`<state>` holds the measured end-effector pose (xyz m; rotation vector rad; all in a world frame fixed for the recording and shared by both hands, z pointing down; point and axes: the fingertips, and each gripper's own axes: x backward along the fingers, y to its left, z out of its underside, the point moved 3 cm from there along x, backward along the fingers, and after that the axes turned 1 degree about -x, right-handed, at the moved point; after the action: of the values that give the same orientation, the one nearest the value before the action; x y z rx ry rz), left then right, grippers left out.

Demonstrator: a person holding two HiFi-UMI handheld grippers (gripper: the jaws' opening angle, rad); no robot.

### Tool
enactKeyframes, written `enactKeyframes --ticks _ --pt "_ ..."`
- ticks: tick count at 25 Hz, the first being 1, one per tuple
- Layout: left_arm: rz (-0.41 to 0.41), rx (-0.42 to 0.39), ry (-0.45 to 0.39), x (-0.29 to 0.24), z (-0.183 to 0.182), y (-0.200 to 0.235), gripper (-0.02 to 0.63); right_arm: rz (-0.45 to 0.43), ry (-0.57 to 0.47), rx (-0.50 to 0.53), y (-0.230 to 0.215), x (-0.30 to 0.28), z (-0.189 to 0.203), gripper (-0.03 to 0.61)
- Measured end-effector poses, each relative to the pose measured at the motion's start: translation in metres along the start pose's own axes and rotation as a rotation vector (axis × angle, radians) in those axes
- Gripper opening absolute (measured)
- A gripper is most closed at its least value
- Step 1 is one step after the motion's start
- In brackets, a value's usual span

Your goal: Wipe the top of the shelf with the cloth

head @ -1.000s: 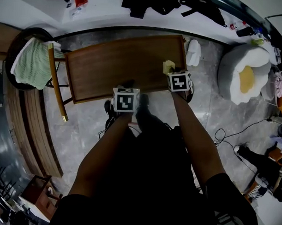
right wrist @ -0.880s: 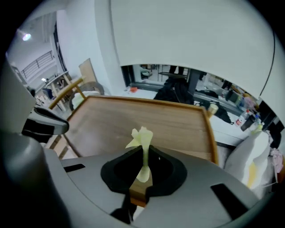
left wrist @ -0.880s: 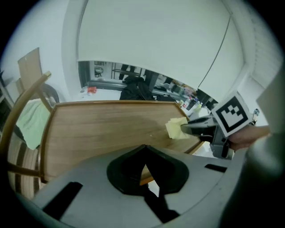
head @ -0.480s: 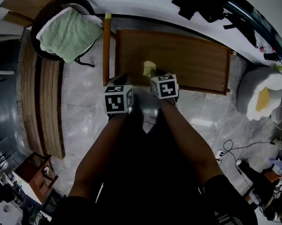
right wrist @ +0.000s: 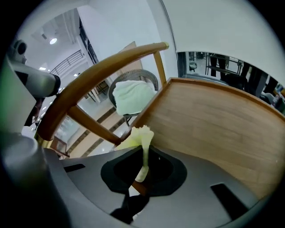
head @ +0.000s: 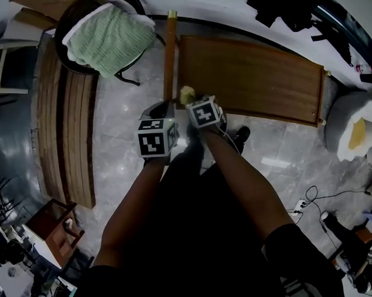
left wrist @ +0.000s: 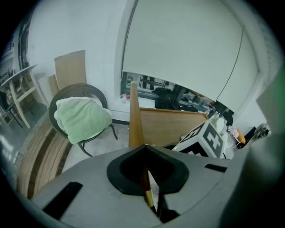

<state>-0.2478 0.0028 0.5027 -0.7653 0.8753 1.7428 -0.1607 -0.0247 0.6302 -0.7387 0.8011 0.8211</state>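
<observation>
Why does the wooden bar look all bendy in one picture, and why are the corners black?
Right gripper view: the wide lens bends the wooden bar into an arc, and the cloth, very near the camera, looks a bit blurry. Left gripper view: the black corners are the round edge of the lens, and the wall is bright and washed out. Head view: dim overall, and the shelf top bows slightly.

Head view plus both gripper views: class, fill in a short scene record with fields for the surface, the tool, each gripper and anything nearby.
Surface: wooden shelf top
Tool: yellow cloth, at the shelf top's near left corner
Right gripper: jaws shut on the cloth
Left gripper: jaws together, nothing held, next to the shelf's end post
Nearby: green towel on a round chair, left of the shelf
</observation>
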Motion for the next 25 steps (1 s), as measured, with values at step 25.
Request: enactKeyframes --ticks 25 --pt "0.24 -0.176 0.101 -0.102 -0.001 -0.266 0.011 0.319 0.046 -0.04 -0.265 0.168 0.132 0.041"
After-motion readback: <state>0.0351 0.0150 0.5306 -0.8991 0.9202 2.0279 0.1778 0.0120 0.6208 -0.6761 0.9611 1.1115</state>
